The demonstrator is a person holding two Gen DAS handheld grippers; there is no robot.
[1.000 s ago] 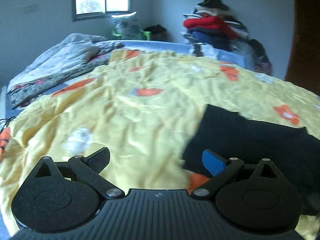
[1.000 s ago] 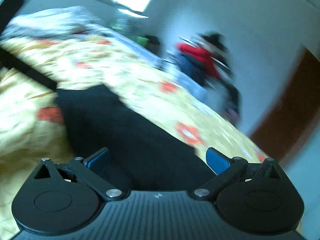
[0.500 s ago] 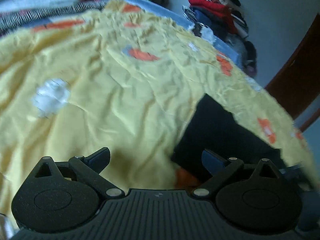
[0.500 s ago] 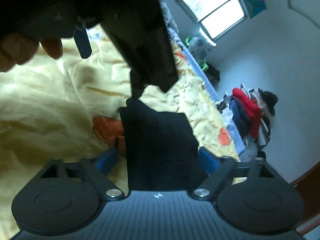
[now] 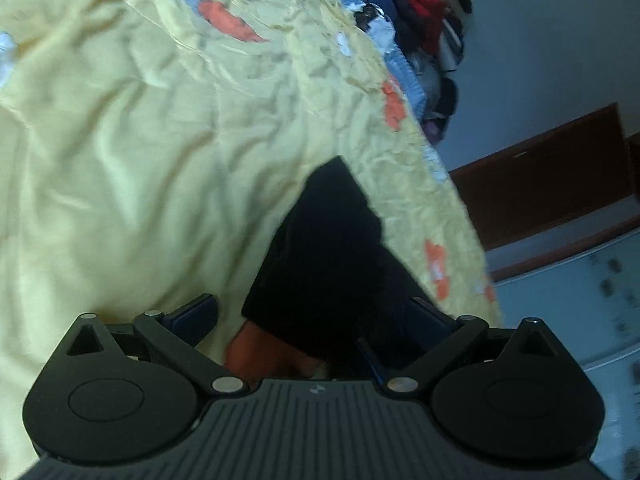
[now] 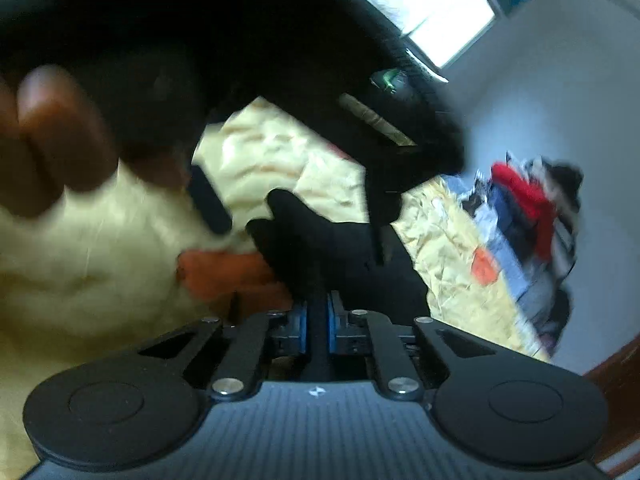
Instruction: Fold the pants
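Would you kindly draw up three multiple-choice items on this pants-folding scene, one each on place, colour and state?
1. Where do the black pants lie?
A on the yellow bedspread
B on the floor
C on a chair

2. What colour are the bedspread's larger printed patches?
A green
B orange
C purple

3. How do the left gripper's jaws stand?
A shut on the pants
B wide apart
C shut on nothing

A: yellow cloth surrounds the pants.
B: orange patches dot the spread.
B: both fingers stand far apart, the pants' edge between them, ungripped.
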